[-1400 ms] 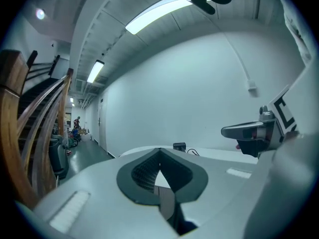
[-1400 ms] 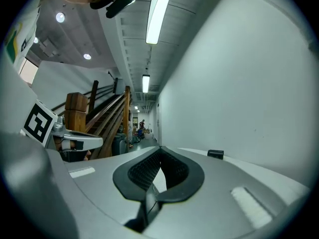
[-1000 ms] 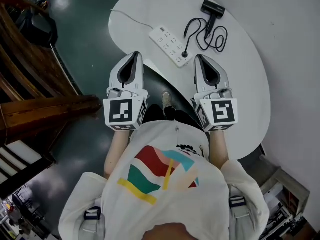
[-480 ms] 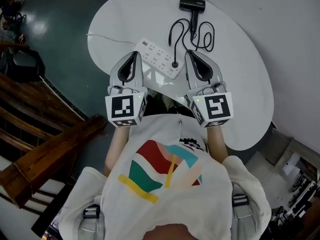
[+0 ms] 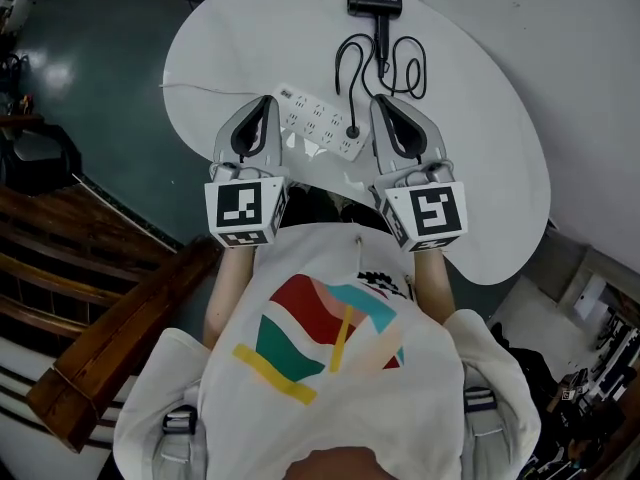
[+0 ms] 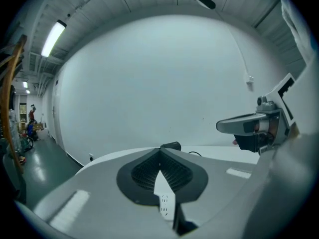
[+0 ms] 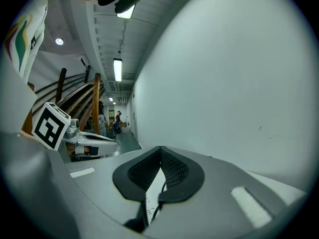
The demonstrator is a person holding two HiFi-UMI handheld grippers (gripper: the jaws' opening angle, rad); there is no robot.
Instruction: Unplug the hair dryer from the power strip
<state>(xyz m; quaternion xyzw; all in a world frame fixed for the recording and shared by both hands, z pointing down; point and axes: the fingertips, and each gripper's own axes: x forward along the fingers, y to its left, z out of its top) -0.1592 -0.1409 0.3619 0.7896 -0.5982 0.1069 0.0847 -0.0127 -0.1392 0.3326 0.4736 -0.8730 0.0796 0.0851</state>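
Observation:
A white power strip (image 5: 318,122) lies on the round white table (image 5: 480,158), with the black plug (image 5: 352,131) in its near right end. The black cord (image 5: 385,68) loops back to the black hair dryer (image 5: 375,6) at the far edge. My left gripper (image 5: 268,103) is shut and empty, its tip just left of the strip. My right gripper (image 5: 384,102) is also shut and empty, just right of the plug. In the left gripper view the strip (image 6: 167,206) shows below the closed jaws. In the right gripper view the cord (image 7: 158,203) shows the same way.
The strip's own white cable (image 5: 205,90) runs off the table to the left. Dark floor (image 5: 110,98) and a wooden stair rail (image 5: 110,318) lie at the left, a pale wall (image 5: 580,58) at the right. The table's near edge is under my forearms.
Both grippers have moved forward over the table and now flank the near end of the power strip. Both stayed shut.

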